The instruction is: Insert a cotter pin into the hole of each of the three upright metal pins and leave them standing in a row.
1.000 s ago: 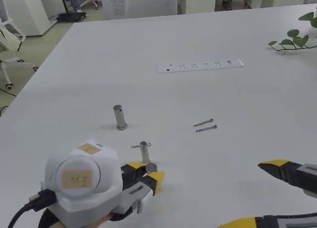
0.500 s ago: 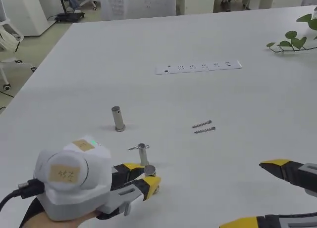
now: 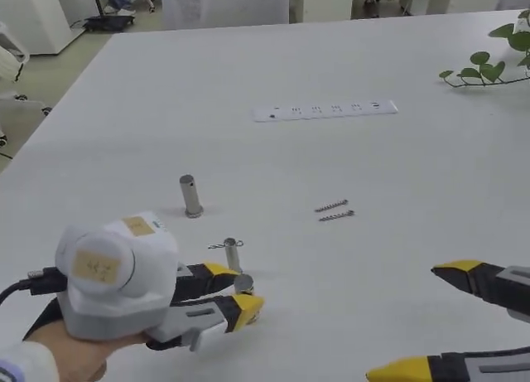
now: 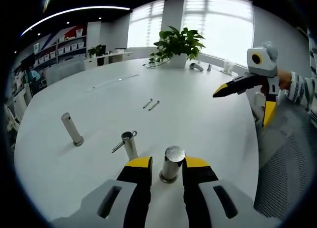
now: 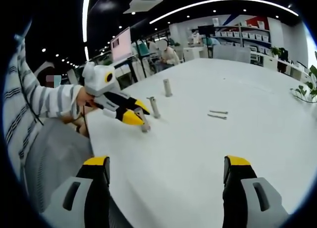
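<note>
Three metal pins stand on the white table (image 3: 397,183). The far pin (image 3: 190,195) (image 4: 72,129) has a bare hole. A cotter pin sits through the middle pin (image 3: 233,253) (image 4: 130,144). The near pin (image 3: 243,282) (image 4: 171,164) stands between the jaws of my left gripper (image 3: 234,287) (image 4: 167,163); a gap shows on one side, so the gripper is open. Two loose cotter pins (image 3: 334,210) (image 4: 151,104) lie to the right. My right gripper (image 3: 435,320) (image 5: 166,168) hovers wide open at the near right, holding nothing.
A white power strip (image 3: 325,110) lies across the table's far middle. A leafy plant (image 3: 484,67) reaches in at the far right edge. Chairs and floor lie beyond the table's left edge.
My left gripper's body has swung a little left and back, with its jaws still astride the near pin. The pins and the right gripper have kept their places; the head view has shifted slightly.
</note>
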Action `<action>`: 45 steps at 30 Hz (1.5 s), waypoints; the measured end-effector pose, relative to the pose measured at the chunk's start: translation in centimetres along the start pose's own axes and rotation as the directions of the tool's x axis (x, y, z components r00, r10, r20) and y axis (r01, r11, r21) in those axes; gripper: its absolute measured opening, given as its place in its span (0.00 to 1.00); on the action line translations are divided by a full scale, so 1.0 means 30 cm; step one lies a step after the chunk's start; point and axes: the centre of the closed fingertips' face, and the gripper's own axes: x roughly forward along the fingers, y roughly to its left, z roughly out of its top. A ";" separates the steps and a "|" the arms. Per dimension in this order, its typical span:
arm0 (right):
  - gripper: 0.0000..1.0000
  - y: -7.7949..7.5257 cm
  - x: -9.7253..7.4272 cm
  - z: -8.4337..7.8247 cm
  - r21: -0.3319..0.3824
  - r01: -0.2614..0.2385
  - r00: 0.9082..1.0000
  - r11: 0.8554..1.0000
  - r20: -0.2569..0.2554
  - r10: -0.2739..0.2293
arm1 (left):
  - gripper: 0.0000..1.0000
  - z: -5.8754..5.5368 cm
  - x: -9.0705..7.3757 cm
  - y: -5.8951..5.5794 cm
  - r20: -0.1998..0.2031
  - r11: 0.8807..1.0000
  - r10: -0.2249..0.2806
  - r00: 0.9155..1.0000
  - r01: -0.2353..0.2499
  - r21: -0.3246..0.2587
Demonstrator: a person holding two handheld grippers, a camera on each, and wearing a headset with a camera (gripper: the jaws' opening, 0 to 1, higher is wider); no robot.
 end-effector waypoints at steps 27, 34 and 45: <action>0.84 -0.223 0.099 0.142 -0.349 -0.107 0.975 0.931 -0.222 0.029 | 0.31 -0.041 -0.025 -0.027 -0.042 0.995 -0.084 0.996 0.086 0.051; 0.79 -0.242 0.183 0.146 -0.368 -0.185 0.959 0.911 -0.269 0.086 | 0.37 -0.059 -0.030 -0.021 -0.047 0.996 -0.078 0.996 0.080 0.043; 0.72 -0.261 0.268 0.130 -0.392 -0.295 0.915 0.871 -0.378 0.140 | 0.55 -0.086 -0.043 -0.047 -0.048 0.995 -0.103 0.994 0.102 -0.011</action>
